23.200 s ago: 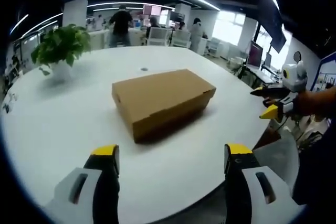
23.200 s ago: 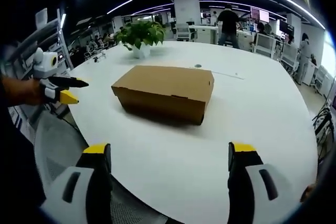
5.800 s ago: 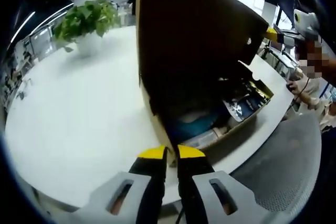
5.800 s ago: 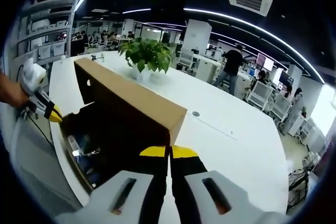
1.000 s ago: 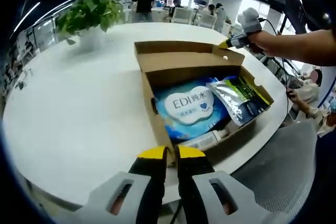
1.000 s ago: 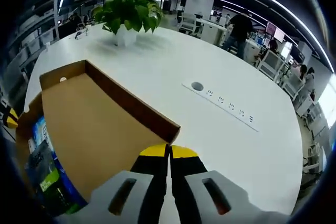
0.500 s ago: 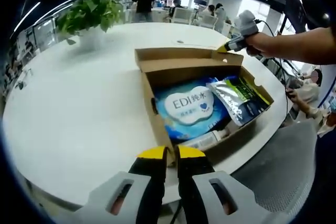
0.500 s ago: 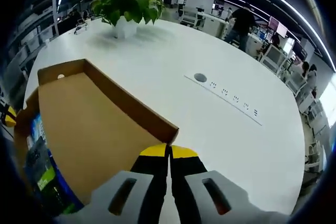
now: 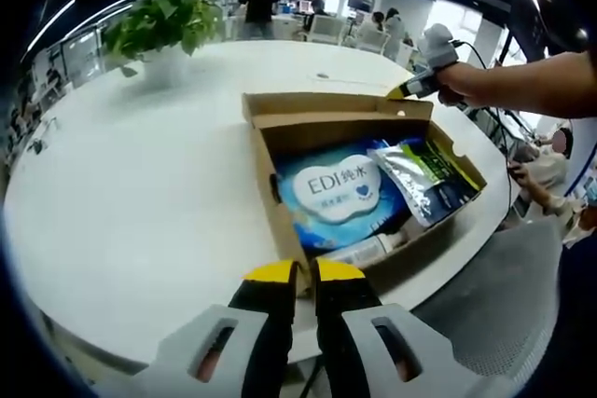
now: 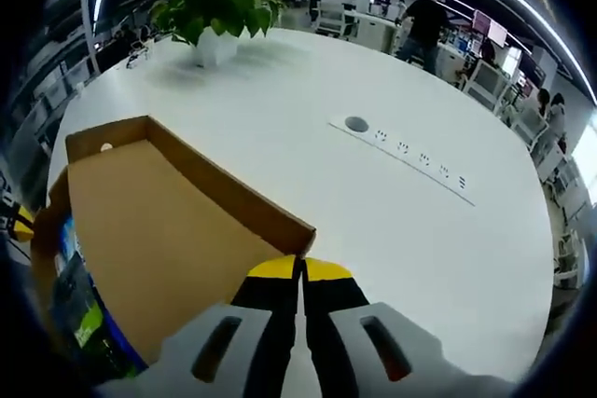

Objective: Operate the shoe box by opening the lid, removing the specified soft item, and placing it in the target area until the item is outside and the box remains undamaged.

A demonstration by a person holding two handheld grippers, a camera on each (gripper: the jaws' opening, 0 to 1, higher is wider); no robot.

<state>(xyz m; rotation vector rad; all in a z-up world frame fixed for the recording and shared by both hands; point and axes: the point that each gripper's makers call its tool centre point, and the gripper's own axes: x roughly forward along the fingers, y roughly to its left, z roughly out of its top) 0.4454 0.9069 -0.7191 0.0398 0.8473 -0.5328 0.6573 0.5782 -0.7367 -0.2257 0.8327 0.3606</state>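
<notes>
The brown shoe box point(image 9: 269, 195) lies open on the white table point(image 9: 140, 184). Inside it are a blue soft pack point(image 9: 336, 188) marked EDI, a silver and green pouch point(image 9: 424, 174) and a white tube point(image 9: 368, 249). My left gripper point(image 9: 300, 272) is shut on the box's near corner wall. The lid point(image 9: 326, 104) is folded far back, and my right gripper point(image 9: 410, 90) pinches its far corner. In the right gripper view the lid's brown inside point(image 10: 159, 240) spreads to the left, with my right gripper point(image 10: 300, 272) shut on the corner of its rim flap.
A potted plant point(image 9: 159, 30) point(image 10: 219, 6) stands at the table's far side. A socket strip point(image 10: 410, 160) and a round cable hole point(image 10: 355, 124) are set into the tabletop. The table edge runs close behind the box, with a grey chair point(image 9: 504, 295) below. People stand at distant desks.
The lid has swung a little further back and lower, carried by my right gripper. My left gripper and the box's contents have stayed put.
</notes>
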